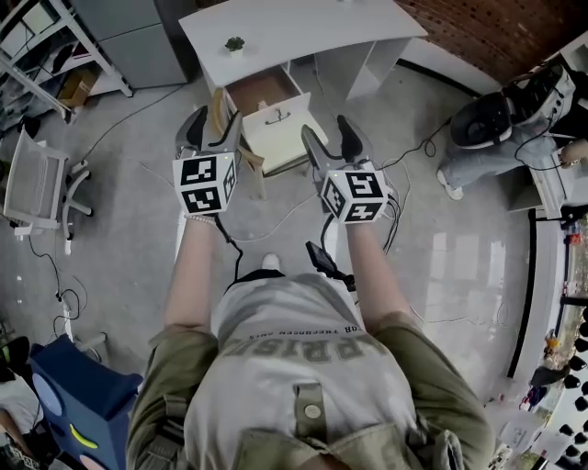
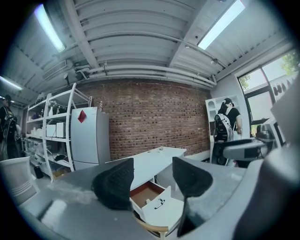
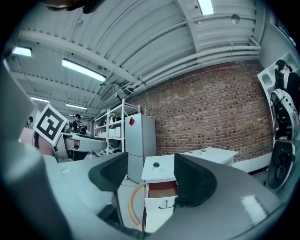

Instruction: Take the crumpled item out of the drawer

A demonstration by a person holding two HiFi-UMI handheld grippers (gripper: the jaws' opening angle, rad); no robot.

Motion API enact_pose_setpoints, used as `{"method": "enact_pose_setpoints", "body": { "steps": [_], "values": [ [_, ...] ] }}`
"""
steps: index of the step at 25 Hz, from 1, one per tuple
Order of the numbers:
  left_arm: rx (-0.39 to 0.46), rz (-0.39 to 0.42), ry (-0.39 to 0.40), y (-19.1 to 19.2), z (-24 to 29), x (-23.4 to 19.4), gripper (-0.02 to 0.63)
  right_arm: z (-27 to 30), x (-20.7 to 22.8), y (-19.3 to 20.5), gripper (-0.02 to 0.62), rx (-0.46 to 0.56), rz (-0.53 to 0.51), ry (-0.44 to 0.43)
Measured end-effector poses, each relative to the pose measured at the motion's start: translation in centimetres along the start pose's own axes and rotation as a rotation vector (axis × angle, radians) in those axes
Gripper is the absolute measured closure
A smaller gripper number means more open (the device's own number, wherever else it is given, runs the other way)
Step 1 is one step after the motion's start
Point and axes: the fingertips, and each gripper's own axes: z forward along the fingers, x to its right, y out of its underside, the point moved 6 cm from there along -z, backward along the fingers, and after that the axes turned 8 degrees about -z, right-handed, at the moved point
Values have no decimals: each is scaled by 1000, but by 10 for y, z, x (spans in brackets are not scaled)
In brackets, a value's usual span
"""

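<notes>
Grippers: two, left gripper [image 1: 217,120] and right gripper [image 1: 326,129].
Drawer [image 1: 265,93]: one, ahead of both grippers.
Desk [image 1: 308,23]: one, around the drawer.
Little plant [image 1: 235,43]: one, past the drawer.

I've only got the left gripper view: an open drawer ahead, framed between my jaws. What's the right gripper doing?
Observer: The right gripper is open, nothing between its jaws, aimed at the same drawer.
Operator: Anything underfoot on the way?
Observer: Yes, cables trail over the floor beside and ahead of the person.
Operator: Anything up top I might knock?
Observer: A small potted plant stands on the desk right above the drawer.
</notes>
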Motion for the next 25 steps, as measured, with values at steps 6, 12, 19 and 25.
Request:
{"method": "enact_pose_setpoints", "body": {
  "steps": [6,12,19,25],
  "values": [
    [-8,7,16,-3,21,-29,345,36,-5,-2,284,5,16,16],
    [-25,-10,21,5,37,-44,345,56,-4,-1,284,3,23,24],
    [-55,-27,13,11,59,-48,345,79,11,3,285,-24,21,10],
    [-63,-32,-24,9,86,-52,345,107,29,12,284,-39,14,-36]
  ]
}}
